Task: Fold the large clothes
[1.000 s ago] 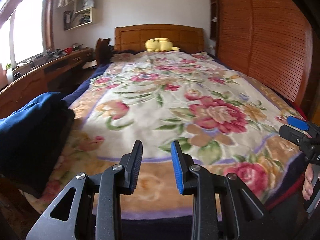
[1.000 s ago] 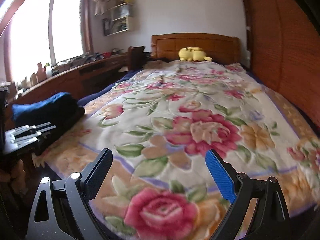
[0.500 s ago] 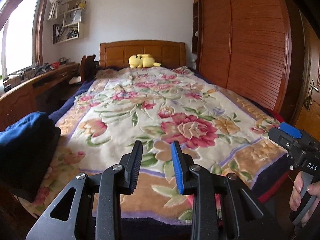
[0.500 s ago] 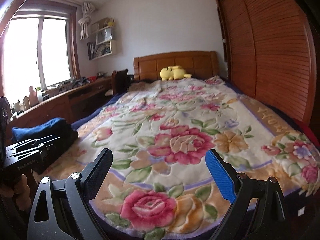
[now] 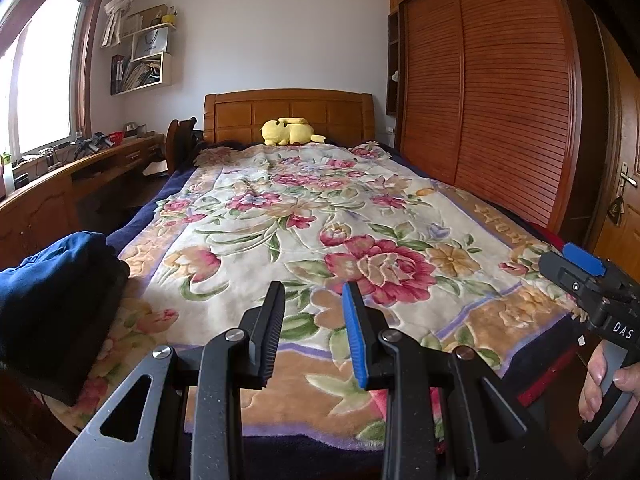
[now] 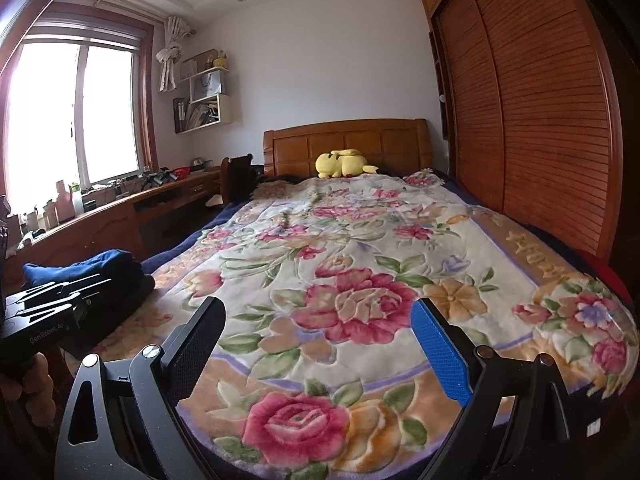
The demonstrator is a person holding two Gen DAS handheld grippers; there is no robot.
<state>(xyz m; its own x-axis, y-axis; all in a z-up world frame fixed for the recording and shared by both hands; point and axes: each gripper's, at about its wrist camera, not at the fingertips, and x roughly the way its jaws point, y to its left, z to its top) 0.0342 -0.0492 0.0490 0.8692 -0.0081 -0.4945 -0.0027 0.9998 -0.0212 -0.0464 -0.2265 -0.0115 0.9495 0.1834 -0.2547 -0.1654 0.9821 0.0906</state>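
A stack of folded dark blue and black clothes lies at the left near corner of the bed, and shows in the right wrist view as the clothes stack. A flowered blanket covers the bed. My left gripper hangs above the bed's foot, open with a narrow gap and nothing between its fingers. To its right, held by a hand, is my right gripper. In its own view the right gripper is wide open and empty, with the left gripper beside the stack.
A yellow plush toy lies against the wooden headboard. A cluttered wooden desk and a chair line the left wall under the window. A slatted wardrobe runs along the right side, with a door beyond it.
Both views have lifted and pulled back from the bed, so more wall and ceiling show. The right gripper has come further into the left wrist view. Neither gripper's gap has changed.
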